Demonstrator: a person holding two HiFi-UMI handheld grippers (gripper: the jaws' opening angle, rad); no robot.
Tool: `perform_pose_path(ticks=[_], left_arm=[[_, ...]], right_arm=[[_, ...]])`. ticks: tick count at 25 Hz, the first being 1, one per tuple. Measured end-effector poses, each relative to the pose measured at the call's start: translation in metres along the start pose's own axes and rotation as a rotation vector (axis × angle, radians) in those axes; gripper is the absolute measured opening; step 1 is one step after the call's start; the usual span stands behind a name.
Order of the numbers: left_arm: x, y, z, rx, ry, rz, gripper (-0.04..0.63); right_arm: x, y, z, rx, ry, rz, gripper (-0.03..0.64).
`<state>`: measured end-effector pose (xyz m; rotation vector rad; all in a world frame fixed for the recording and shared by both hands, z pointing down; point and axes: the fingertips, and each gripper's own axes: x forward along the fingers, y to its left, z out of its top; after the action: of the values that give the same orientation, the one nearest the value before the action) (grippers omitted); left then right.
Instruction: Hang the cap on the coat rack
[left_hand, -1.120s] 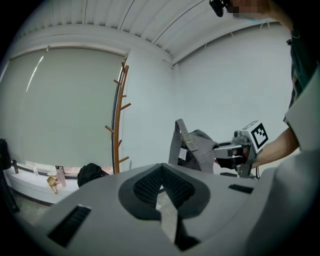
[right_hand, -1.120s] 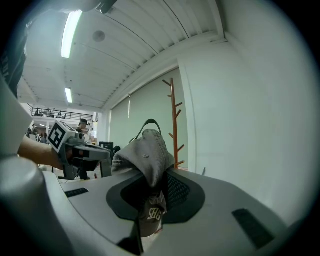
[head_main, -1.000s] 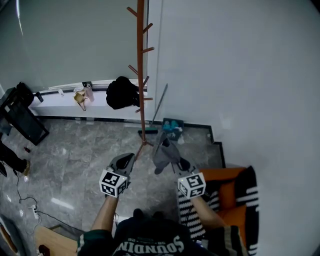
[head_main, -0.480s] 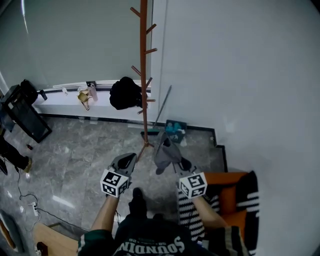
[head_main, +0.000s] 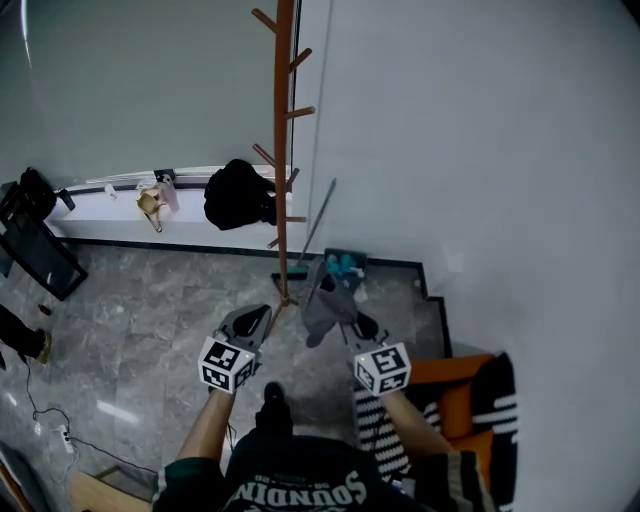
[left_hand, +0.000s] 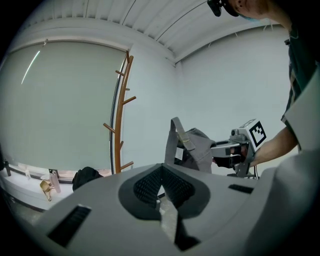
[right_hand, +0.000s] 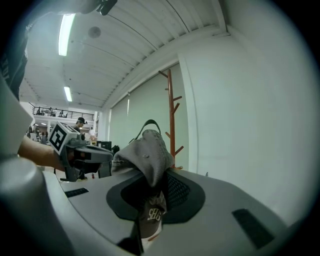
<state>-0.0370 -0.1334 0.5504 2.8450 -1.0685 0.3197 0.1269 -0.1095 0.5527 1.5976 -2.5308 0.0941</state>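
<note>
Hanging limp from the right gripper (head_main: 348, 330), whose jaws are clamped on a fold of its fabric, the grey cap (head_main: 325, 303) is held near the person, well apart from the wooden coat rack (head_main: 283, 150) at the far wall. The left gripper (head_main: 250, 322) is seen closed on nothing. The cap is judged light, soft and easily deformed; a hold on the crown, leaving the back strap (left_hand: 171, 140) free for a peg, is judged best.

The cap (head_main: 324, 303) sits between the right tongs (head_main: 347, 324), with the left tongs (head_main: 262, 311) to its left. The coat rack (head_main: 281, 150) stands ahead, between both tongs. A bag (head_main: 235, 195) lies on the ledge (head_main: 100, 208) ahead-left of the left tongs. A seat (head_main: 462, 392) sits right of the right tongs.
</note>
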Motion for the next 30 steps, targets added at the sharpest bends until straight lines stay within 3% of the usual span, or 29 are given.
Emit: perform_pose_path(ticks=[15,30], left_arm=[[0.061,0.128,0.039,0.023,-0.028,-0.067,0.001],[0.1,0.15,0.044,-0.011,-0.029,-0.09,0.001]], right_arm=[[0.123,-0.029,0.039,0.009,0.001,-0.074,0.037],[0.149,-0.052,0.039,0.022,0.022,-0.089,0.037]])
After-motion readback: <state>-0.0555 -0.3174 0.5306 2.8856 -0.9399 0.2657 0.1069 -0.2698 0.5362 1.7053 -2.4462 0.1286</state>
